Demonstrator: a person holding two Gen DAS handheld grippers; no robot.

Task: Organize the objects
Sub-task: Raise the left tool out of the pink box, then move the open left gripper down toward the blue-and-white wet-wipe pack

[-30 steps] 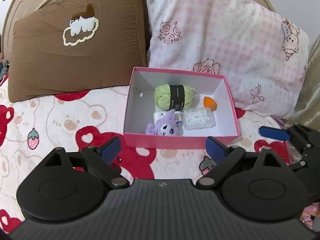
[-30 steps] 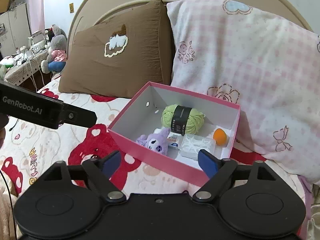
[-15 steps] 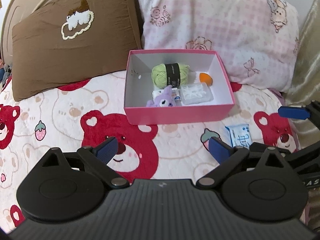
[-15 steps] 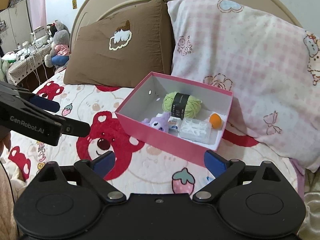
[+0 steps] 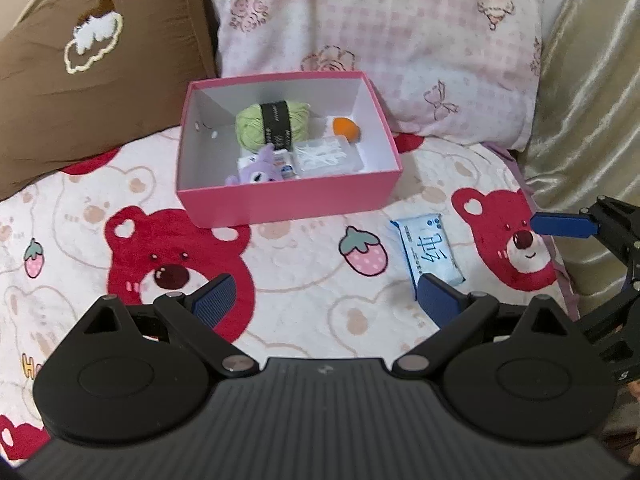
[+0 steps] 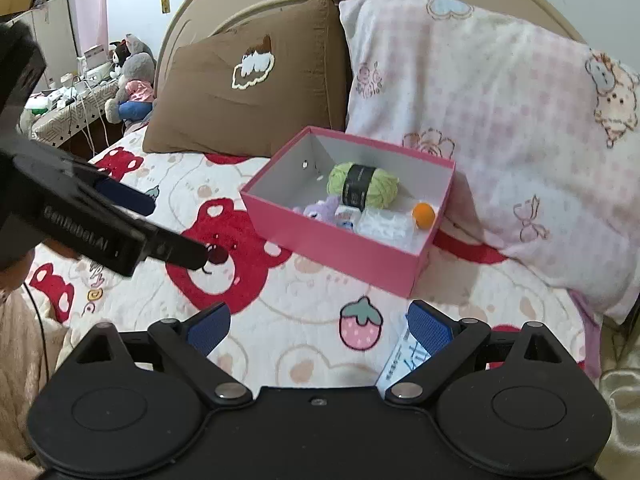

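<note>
on the bear-print bedspread, our left gripper and right gripper both hang agape and empty, short of the pink box. the blue wipes packet lies just outside that box; we judge its slick film could slip.

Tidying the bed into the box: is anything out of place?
Yes: a blue wipes packet lies loose on the bedspread, outside the pink box that holds the other small items.
</note>
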